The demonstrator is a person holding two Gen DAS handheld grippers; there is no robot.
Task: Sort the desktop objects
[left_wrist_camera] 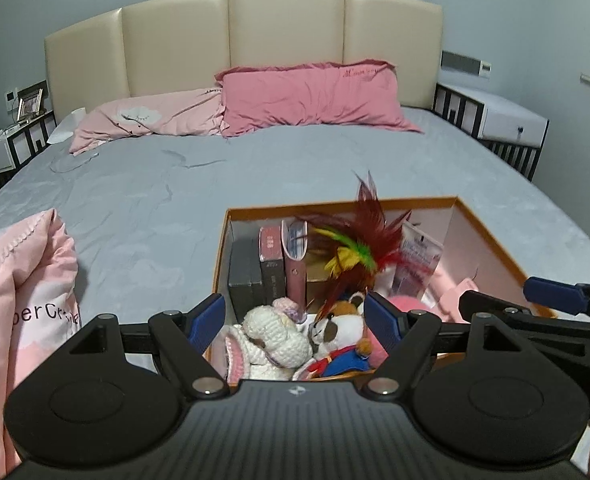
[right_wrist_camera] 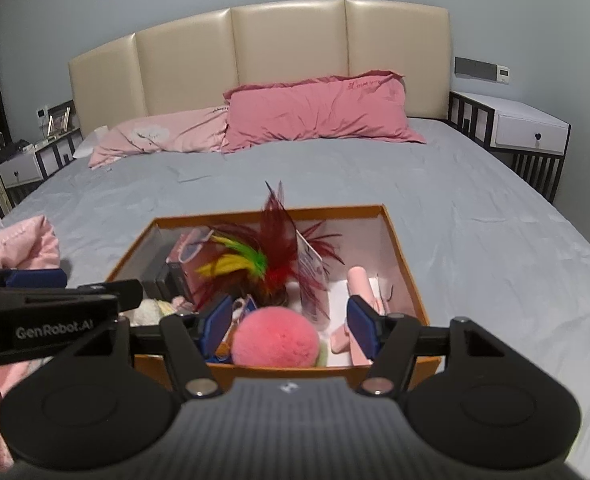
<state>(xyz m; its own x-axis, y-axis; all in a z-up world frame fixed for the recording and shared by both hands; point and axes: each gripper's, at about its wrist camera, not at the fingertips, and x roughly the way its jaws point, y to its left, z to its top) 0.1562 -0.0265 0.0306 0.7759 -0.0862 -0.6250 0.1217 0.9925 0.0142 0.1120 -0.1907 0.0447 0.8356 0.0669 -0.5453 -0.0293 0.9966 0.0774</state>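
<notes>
Both wrist views overlook the box [left_wrist_camera: 495, 248] closely.

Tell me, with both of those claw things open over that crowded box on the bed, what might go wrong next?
The feather toy sticks up well above the orange box, so either gripper's fingers could snag its plumes. The left gripper hangs over a white knitted toy pressed against a plush animal; closing might catch both. The right gripper frames a soft pink pompom that may squash and slip. The two grippers are also close together and could bump.
</notes>
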